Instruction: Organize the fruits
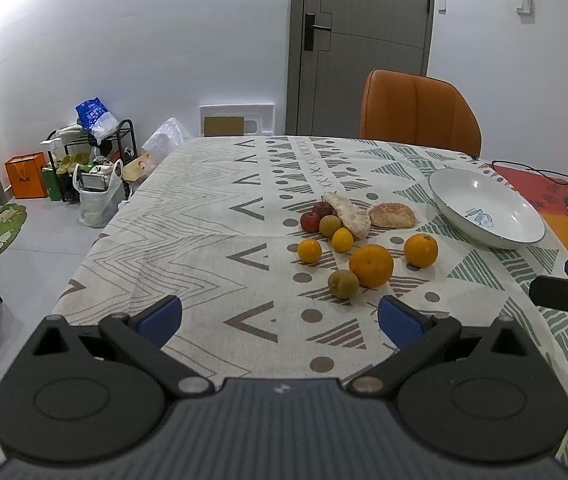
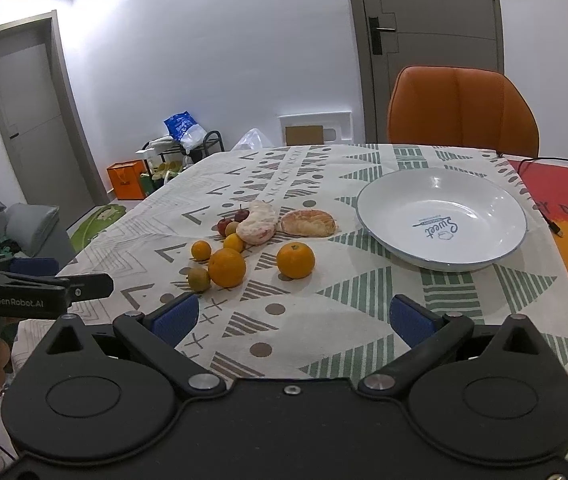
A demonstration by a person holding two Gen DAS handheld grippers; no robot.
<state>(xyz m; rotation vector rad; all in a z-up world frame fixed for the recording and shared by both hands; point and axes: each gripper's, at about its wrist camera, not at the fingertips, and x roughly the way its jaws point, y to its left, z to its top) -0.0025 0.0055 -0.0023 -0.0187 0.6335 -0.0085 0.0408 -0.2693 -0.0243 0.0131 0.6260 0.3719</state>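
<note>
Your left gripper [image 1: 280,318] and right gripper [image 2: 294,316] both gape wide, empty. The white bowl [image 2: 384,222] holds nothing; every fruit, like the large orange [image 2: 227,267], waits on the tablecloth [image 2: 324,320].

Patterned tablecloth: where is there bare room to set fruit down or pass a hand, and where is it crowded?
Free: the empty white enamel bowl; the cloth between the fruit and both open grippers; the patterned tablecloth left of the fruit. Crowded: the cluster where two small red fruits, peeled citrus segments and small oranges touch.
</note>
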